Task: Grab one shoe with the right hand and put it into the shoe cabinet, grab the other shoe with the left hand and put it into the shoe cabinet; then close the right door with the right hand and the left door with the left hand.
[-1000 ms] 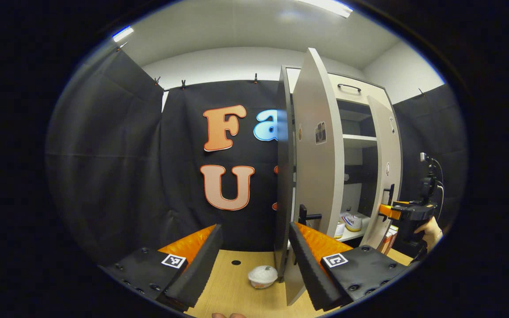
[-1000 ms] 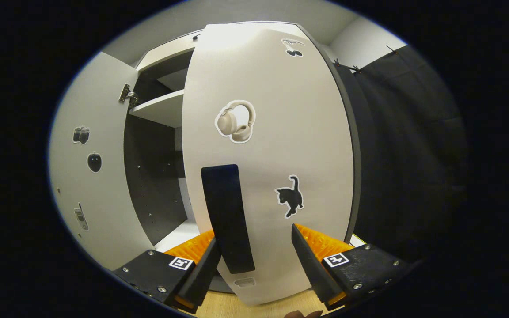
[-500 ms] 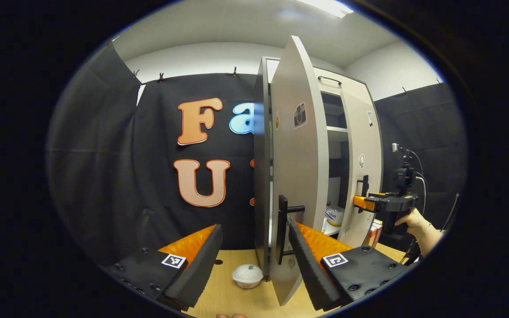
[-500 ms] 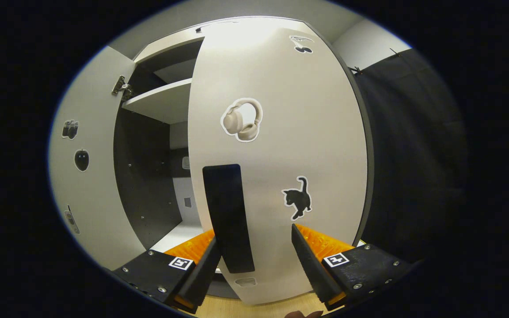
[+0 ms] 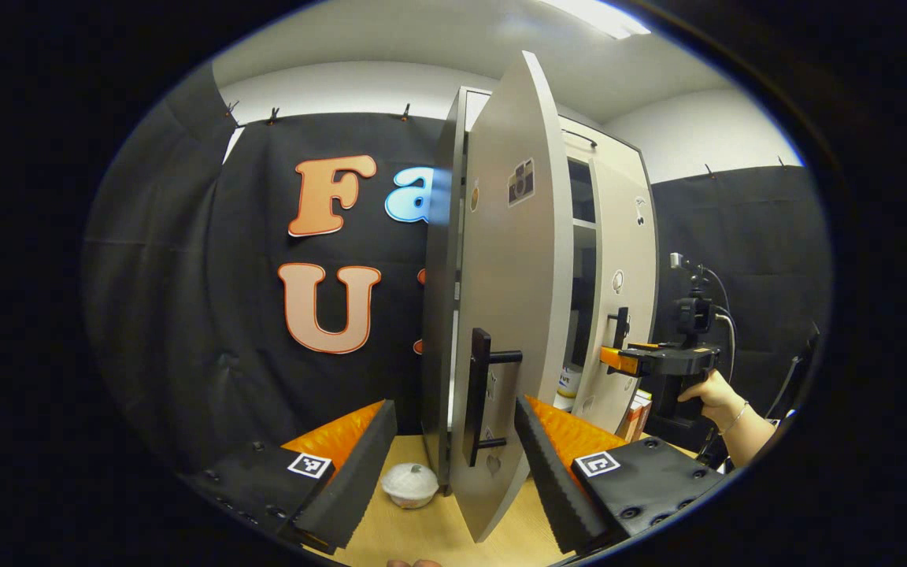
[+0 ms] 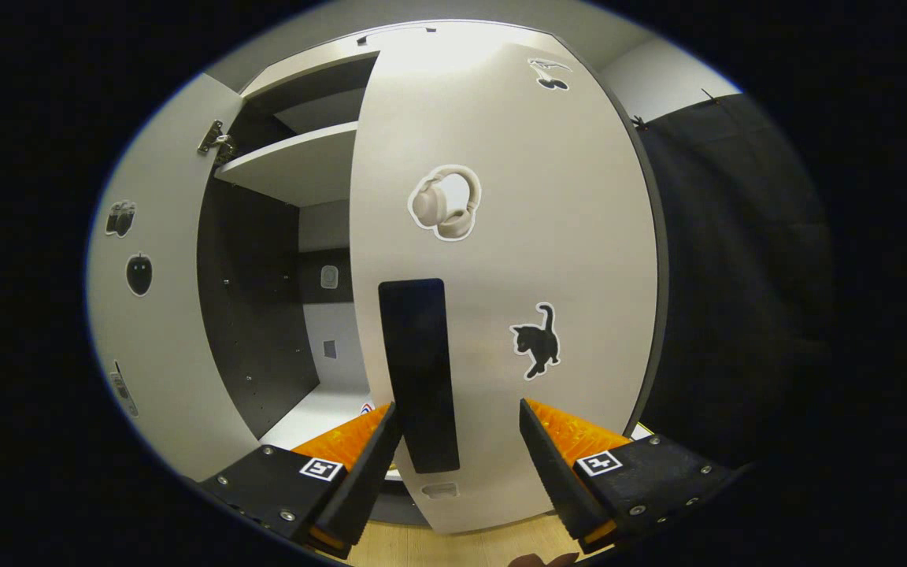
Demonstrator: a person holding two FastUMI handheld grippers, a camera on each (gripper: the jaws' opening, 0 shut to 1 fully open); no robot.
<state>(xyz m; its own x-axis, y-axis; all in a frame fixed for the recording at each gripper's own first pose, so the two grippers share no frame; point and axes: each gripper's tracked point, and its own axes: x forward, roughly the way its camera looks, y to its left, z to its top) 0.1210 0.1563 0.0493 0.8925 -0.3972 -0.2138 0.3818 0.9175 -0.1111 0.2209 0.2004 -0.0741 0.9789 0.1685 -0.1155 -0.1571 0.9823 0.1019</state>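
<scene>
The pale shoe cabinet (image 5: 615, 236) stands on the wooden table with both doors partly open. In the left gripper view its left door (image 5: 512, 283) is almost edge-on, and that door's black handle (image 5: 479, 398) lies between the fingers of my open left gripper (image 5: 453, 405). A shoe (image 5: 568, 383) shows on the bottom shelf through the gap. In the right gripper view my right gripper (image 6: 457, 409) is open, with the right door's (image 6: 532, 260) black handle (image 6: 420, 374) between its fingers. Farther off, the right gripper (image 5: 642, 361) and the hand (image 5: 717, 398) holding it are at the right door.
A small white lidded bowl (image 5: 410, 483) sits on the table (image 5: 430, 535) just left of the left door's lower corner. Inside the cabinet are an upper shelf (image 6: 296, 161) and a dark side wall (image 6: 253, 315). Black cloth hangs behind and to the right.
The right door has swung further toward shut, narrowing the opening. My left gripper has moved up to the left door, whose handle now lies between its fingers.
</scene>
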